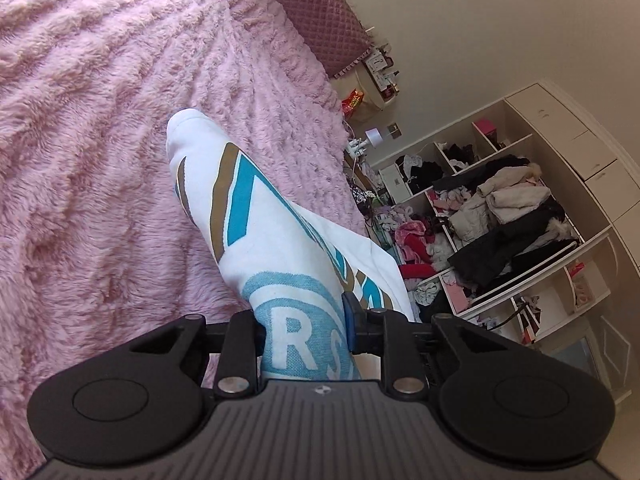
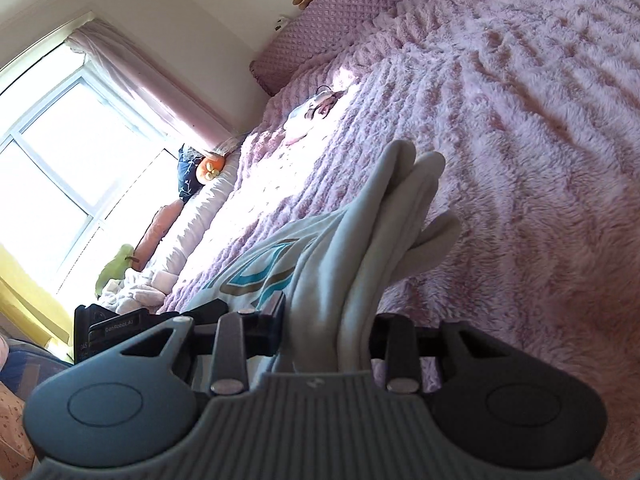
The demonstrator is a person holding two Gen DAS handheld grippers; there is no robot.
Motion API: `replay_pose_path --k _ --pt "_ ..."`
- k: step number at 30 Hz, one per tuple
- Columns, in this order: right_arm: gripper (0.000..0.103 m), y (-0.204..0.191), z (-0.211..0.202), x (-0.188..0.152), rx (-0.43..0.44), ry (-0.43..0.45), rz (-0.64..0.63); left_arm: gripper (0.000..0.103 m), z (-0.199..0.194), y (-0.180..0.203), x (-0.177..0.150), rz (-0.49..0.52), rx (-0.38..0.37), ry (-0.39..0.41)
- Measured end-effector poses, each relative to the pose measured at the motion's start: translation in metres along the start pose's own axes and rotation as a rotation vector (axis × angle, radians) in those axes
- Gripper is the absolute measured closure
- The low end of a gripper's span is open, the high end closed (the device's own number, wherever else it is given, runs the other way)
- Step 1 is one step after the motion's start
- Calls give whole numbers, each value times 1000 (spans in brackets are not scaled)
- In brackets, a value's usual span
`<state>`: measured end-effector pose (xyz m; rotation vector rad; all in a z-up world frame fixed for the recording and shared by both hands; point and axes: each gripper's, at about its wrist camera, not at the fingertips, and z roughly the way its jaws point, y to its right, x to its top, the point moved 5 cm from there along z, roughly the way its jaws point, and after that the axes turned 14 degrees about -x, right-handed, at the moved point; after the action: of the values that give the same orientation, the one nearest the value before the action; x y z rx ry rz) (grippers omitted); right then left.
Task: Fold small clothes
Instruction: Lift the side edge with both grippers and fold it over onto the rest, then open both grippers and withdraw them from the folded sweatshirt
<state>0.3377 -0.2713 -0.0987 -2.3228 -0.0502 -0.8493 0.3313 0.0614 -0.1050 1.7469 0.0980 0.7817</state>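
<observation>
Bedroom, pink plush bedspread [image 1: 100, 140]: white printed garment [image 1: 256, 216] hung above its middle, left gripper [image 1: 306, 328] and right gripper [image 2: 328, 336] each clamped on bunched cloth, presumably raised for folding.

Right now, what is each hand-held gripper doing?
Left hand-held gripper: closed on the white garment with blue and brown print.
Right hand-held gripper: closed on the same garment's bunched plain white edge.
</observation>
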Motion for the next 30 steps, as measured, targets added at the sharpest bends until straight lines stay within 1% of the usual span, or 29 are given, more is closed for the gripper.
replay_pose_path --k 3,5,6,9,11,12,13,14,15,17,18,20,21,23,24,26,27,30 --pt "74 -28 15 -14 62 -23 -8 77 -35 0 -1 11 36 35" --pt "74 -38 32 -27 74 -56 -6 76 -48 -13 -5 -25 66 50" --pt "74 -40 41 -34 70 -74 -7 76 -55 -29 -9 -50 90 54" --pt "74 -37 81 -66 11 -156 -21 76 -64 -76 -25 -111 161 47" --pt "74 -27 107 -91 -50 -218 -28 75 -66 -116 -41 -176 211 25" --pt "72 -21 116 -100 -72 -231 -32 68 -68 -129 -48 -194 210 31" --pt "68 -16 120 -106 -72 -230 -29 65 -72 -137 -53 -207 184 51" --pt "65 -11 120 -109 -68 -225 -12 61 -75 -141 -54 -220 155 72" --pt "63 -7 119 -109 -64 -220 11 61 -79 -142 -54 -243 124 91" --pt "62 -2 111 -108 -64 -215 24 60 -86 -139 -52 -239 124 98" --pt "59 -2 106 -106 -74 -209 11 57 -90 -136 -50 -230 138 94" --pt "59 -3 95 -102 -98 -198 -24 57 -104 -125 -47 -194 174 91" --pt "59 -4 88 -98 -114 -183 -40 56 -111 -119 -46 -176 198 100" --pt "60 -12 65 -88 -156 -107 -97 56 -129 -101 -45 -134 245 138" --pt "60 -19 53 -86 -151 -64 -125 56 -135 -92 -46 -115 254 159" --pt "60 -39 30 -88 -86 -7 -176 54 -142 -69 -51 -77 230 186" --pt "60 -49 24 -93 -56 0 -203 49 -141 -55 -57 -66 204 190" --pt "60 -72 20 -116 -1 -30 -295 48 -129 -37 -75 -50 166 168"
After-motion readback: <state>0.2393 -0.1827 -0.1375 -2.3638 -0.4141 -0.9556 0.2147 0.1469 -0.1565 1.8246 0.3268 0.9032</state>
